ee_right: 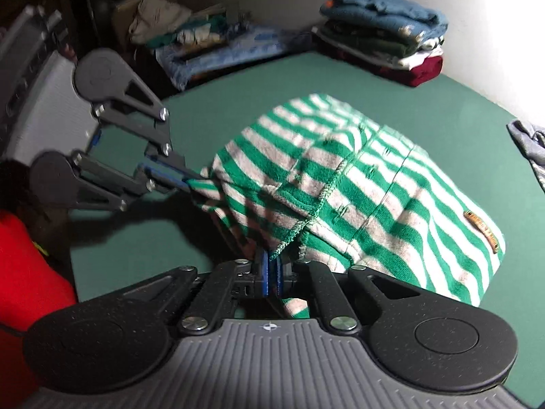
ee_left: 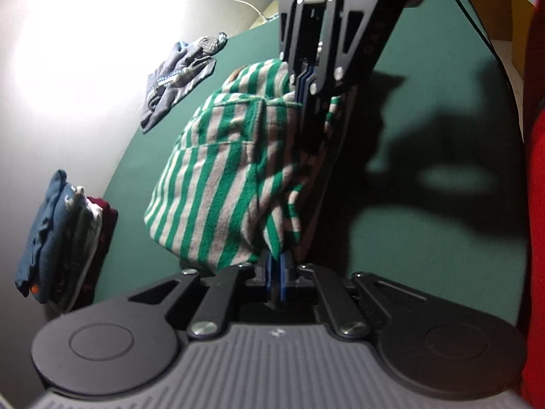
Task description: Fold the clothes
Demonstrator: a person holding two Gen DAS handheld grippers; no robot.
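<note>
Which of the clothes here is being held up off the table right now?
The green-and-grey striped garment: both grippers' jaws are shut on it. The folded stack and the crumpled grey piece lie untouched on the green table.

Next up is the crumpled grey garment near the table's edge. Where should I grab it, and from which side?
Judging by its pose, take the grey garment by the flatter hem end nearest the striped garment, coming from above, table side. Its far end bunches into a lump at the green table edge. Both the left gripper and right gripper are shut on the striped garment now.
</note>
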